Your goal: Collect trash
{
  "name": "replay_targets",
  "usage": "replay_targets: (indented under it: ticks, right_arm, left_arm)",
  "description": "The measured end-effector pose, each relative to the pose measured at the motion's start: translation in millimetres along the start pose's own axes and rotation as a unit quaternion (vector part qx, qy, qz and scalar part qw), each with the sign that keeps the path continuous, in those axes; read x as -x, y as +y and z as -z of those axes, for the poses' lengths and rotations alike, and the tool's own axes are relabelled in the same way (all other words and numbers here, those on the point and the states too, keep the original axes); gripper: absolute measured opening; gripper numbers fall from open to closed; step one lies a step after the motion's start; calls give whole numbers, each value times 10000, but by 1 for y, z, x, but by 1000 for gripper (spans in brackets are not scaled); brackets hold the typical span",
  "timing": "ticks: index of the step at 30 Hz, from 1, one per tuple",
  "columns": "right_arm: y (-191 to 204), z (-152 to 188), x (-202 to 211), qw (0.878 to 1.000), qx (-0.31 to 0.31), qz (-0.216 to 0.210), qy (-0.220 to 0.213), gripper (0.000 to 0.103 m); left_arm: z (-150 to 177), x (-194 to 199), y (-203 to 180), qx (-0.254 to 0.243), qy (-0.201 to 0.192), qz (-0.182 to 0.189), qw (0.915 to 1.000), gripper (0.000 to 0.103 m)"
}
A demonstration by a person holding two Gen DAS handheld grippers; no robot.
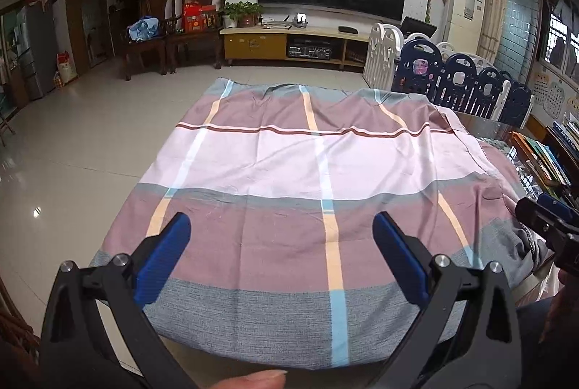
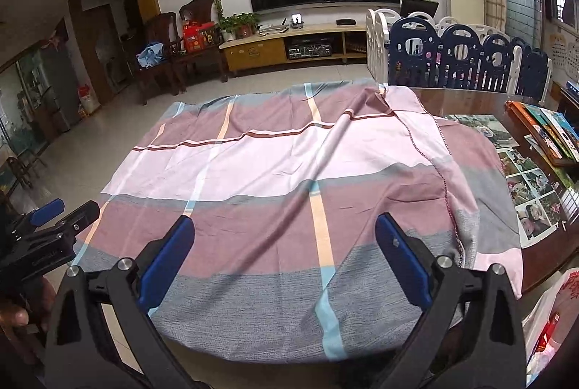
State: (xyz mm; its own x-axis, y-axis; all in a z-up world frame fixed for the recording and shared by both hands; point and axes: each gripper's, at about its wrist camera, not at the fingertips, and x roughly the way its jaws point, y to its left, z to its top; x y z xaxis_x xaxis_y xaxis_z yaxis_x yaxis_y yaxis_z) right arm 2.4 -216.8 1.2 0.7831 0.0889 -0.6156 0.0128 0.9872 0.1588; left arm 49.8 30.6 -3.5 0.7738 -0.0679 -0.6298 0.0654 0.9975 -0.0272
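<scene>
1. While both claws hang spread above the cloth-covered surface (image 1: 488, 121), no trash shows anywhere on the plaid cloth (image 1: 289, 164) ahead of them.
2. Left claw (image 1: 282, 244): released, its blue pads (image 1: 164, 258) wide apart with nothing between them, level over the near grey band of the cloth.
3. Right claw (image 2: 286, 251): likewise released and empty, poised over the same near edge; the left unit shows just off to its left.
4. Beyond the right claw's right finger, a white plastic bag with red print (image 2: 557, 309) sits low beside the surface, below its edge. It may be the trash or its receptacle; the pictures do not settle which.
5. Should that bag be the target, it would likely handle as light, thin and limp, crumpling under the pads and apt to slip. A pinch on a gathered fold near its top edge looks the safest hold.
6. Past the cloth's right hem, photographs (image 2: 521, 179) lie flat on the bare surface with books (image 2: 546, 132) further right; these look like keepsakes, not rubbish.
7. A fingertip (image 1: 264, 380) at the left view's lower edge and a hand (image 2: 16, 316) in the right view show the person gripping each handle, both tools aimed forward.
</scene>
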Motion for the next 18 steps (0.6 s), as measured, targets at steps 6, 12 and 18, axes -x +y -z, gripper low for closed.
replay_targets:
  ticks: [6,12,18]
  right_arm:
    - [1,1,0,10000,51,38,-22,98]
    - [1,0,0,10000,41,44,-30,98]
    - [0,1,0,10000,59,46,-14,98]
  left_arm:
    - [3,-1,0,-17,50,-40,10000,100]
    - [4,-1,-3,-86,60,-45,9999,100]
    - [5,-1,-3,-73,76,-15,9999,100]
